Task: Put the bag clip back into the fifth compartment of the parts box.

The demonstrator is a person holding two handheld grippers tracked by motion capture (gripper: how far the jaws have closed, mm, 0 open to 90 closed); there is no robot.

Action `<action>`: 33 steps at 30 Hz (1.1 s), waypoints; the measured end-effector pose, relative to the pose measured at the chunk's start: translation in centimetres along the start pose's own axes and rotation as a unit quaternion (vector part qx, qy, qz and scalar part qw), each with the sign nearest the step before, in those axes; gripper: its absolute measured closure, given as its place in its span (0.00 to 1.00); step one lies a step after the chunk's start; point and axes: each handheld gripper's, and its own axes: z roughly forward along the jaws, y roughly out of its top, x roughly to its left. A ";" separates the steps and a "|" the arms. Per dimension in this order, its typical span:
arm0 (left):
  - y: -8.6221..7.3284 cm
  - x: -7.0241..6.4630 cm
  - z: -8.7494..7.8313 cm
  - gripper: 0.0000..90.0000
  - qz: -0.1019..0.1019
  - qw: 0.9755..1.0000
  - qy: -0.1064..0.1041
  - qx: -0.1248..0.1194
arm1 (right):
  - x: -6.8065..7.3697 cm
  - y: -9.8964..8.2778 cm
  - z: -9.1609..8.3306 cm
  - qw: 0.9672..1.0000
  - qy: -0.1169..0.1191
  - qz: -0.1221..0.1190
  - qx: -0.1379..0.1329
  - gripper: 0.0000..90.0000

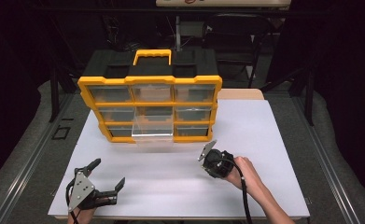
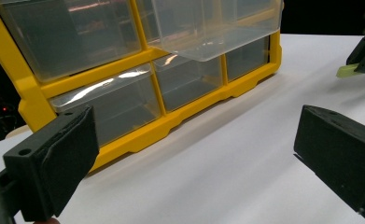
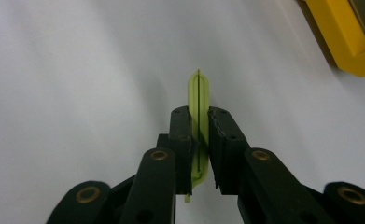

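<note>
A yellow organizer (image 1: 150, 80) with clear drawers stands upright at the back of the white table (image 1: 245, 126). Its middle drawer (image 1: 153, 130) is pulled out toward me; in the left gripper view this drawer (image 2: 213, 28) juts out over the frame (image 2: 31, 93). My left gripper (image 1: 109, 171) rests near the front left edge, open with nothing between its pads (image 2: 54, 158). My right gripper (image 3: 199, 121) is shut on a thin yellow-green plastic piece (image 3: 198, 93) held edge-on above the table. The right gripper (image 1: 216, 163) sits right of centre, in front of the organizer.
A black case with a yellow handle (image 1: 152, 57) stands behind the organizer. Dark floor and a chair (image 1: 236, 37) surround the table. The organizer's yellow corner (image 3: 348, 42) lies to the upper right in the right gripper view.
</note>
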 end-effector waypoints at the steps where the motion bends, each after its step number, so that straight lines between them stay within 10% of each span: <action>1: 0.0 0.0 0.0 0.00 0.001 1.000 0.000 0.001 | -0.1 0.0 -0.1 1.000 -0.001 0.000 0.000 0.89; 33: 0.0 -0.1 0.0 0.00 0.000 1.000 0.000 0.001 | -1.7 1.7 -2.1 1.000 -0.014 0.001 -0.013 0.89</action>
